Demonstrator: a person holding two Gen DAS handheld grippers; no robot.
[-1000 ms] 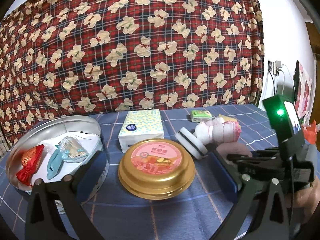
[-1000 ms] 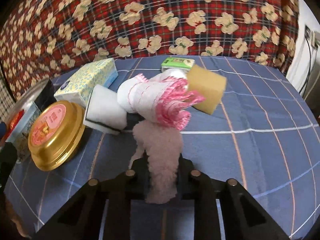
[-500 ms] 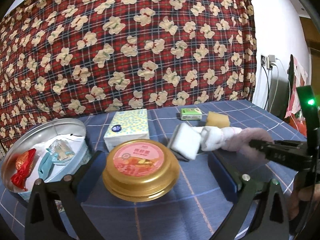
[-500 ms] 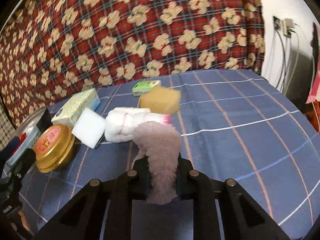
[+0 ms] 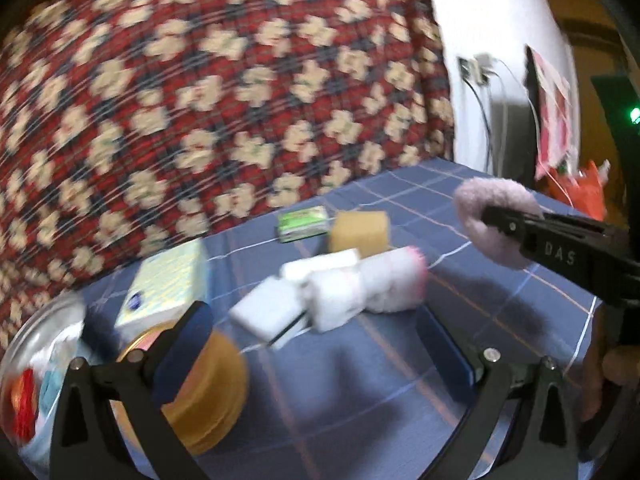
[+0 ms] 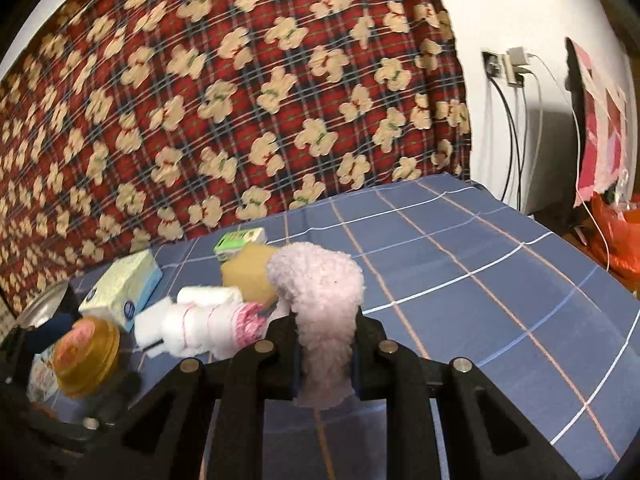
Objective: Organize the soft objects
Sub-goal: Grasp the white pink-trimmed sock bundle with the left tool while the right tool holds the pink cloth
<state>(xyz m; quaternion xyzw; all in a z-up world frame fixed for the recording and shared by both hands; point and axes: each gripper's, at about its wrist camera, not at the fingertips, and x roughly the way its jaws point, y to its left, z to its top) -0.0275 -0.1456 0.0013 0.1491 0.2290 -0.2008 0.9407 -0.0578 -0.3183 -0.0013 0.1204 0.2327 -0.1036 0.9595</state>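
Observation:
My right gripper [image 6: 324, 356] is shut on a fluffy pale pink cloth [image 6: 320, 292], which bulges up between its fingers above the blue checked tabletop [image 6: 480, 280]. The left wrist view shows the same gripper [image 5: 520, 228] at the right with the pink cloth [image 5: 492, 224] in the air. My left gripper [image 5: 316, 344] stands open with nothing between its fingers. Beyond it lie a rolled white towel with a pink edge [image 5: 360, 288], a white sponge [image 5: 268, 314] and a yellow sponge [image 5: 360, 230]. The picture is blurred.
A tissue box [image 5: 168, 284], a gold round tin [image 5: 208, 384] and an open silver tin [image 5: 36, 360] with wrapped sweets sit on the left. A small green pack [image 5: 304, 224] lies at the back. A patterned blanket [image 6: 240, 100] hangs behind. Cables and a socket [image 6: 504, 68] are on the right wall.
The right gripper has lifted the pink cloth up and to the right, away from the rolled towel. The left gripper has swung right and rolled, so its view now tilts and blurs.

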